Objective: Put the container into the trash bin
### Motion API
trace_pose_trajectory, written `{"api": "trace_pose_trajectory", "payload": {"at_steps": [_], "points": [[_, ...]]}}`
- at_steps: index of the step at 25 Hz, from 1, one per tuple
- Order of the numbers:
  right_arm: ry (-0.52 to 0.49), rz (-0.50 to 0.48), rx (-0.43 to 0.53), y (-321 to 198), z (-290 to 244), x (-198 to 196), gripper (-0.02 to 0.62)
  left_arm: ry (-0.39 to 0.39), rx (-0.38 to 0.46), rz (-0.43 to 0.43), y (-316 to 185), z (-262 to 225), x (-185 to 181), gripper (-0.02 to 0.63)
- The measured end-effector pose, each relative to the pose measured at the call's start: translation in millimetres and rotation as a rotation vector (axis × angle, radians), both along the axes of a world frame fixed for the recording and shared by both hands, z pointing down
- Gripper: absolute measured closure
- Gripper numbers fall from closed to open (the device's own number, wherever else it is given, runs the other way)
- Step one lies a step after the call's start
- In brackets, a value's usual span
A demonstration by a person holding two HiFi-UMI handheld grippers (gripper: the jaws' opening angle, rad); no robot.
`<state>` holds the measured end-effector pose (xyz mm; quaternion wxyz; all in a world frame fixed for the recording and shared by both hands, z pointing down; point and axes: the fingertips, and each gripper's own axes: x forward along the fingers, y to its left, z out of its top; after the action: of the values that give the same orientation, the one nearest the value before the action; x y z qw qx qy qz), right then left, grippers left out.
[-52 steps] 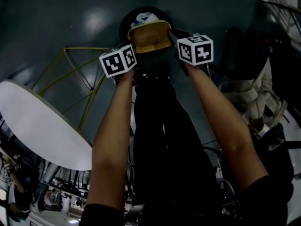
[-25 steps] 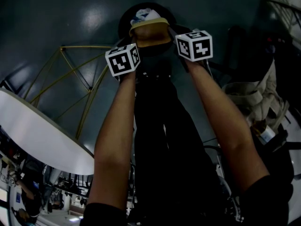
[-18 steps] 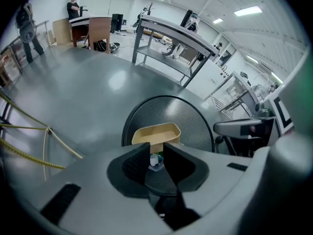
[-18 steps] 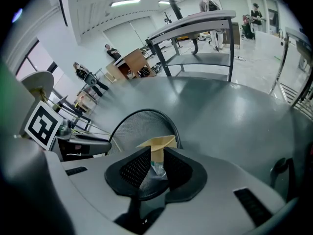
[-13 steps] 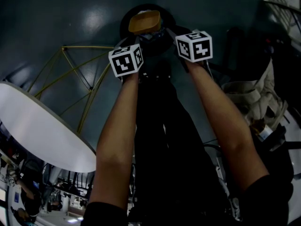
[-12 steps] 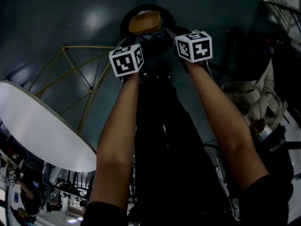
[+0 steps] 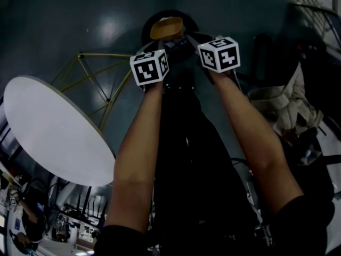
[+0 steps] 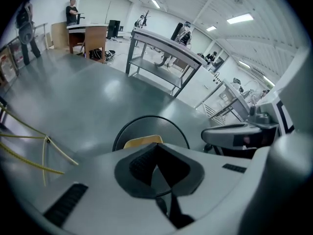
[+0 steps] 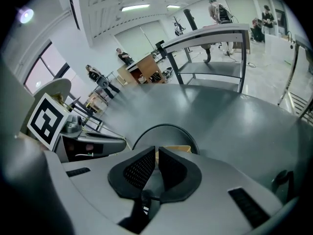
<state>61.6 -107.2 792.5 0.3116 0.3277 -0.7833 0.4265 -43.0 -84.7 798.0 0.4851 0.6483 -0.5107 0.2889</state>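
A: Where is the container (image 7: 166,28)?

B: In the bin (image 7: 144,33); a tan shape inside the dark round rim, on the floor (image 7: 64,20) just ahead of both tools.

A: And the left gripper (image 8: 155,164)?

B: Jaws pressed together, nothing in them; it points down at the bin.

A: The right gripper (image 9: 157,164)?

B: Jaws closing, only a thin slit showing, nothing between them; it sits beside the left one, aimed at the same bin.

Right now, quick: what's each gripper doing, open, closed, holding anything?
Left gripper: closed, holding nothing.
Right gripper: jaws closing, nearly together, nothing between them.
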Motion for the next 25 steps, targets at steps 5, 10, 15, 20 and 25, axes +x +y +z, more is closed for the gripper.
{"api": "trace_pose_trajectory", "payload": {"at_steps": [5, 10, 15, 20, 25], "points": [[-0.029, -0.054, 0.004, 8, -36, -9, 0.549, 0.021, 0.013, 0.001, 6, -36, 9, 0.603], [-0.054, -0.086, 0.031, 14, -84, -14, 0.551, 0.062, 0.064, -0.011, 14, -83, 17, 0.603], [-0.113, -0.073, 0.058, 20, -139, -20, 0.554, 0.120, 0.133, -0.017, 18, -136, 26, 0.603], [-0.148, -0.071, 0.097, 26, -196, -18, 0.554, 0.155, 0.188, 0.006, 23, -194, 40, 0.603], [-0.187, -0.057, 0.131, 32, -256, -16, 0.554, 0.196, 0.277, 0.057, 28, -262, 54, 0.603]]}}
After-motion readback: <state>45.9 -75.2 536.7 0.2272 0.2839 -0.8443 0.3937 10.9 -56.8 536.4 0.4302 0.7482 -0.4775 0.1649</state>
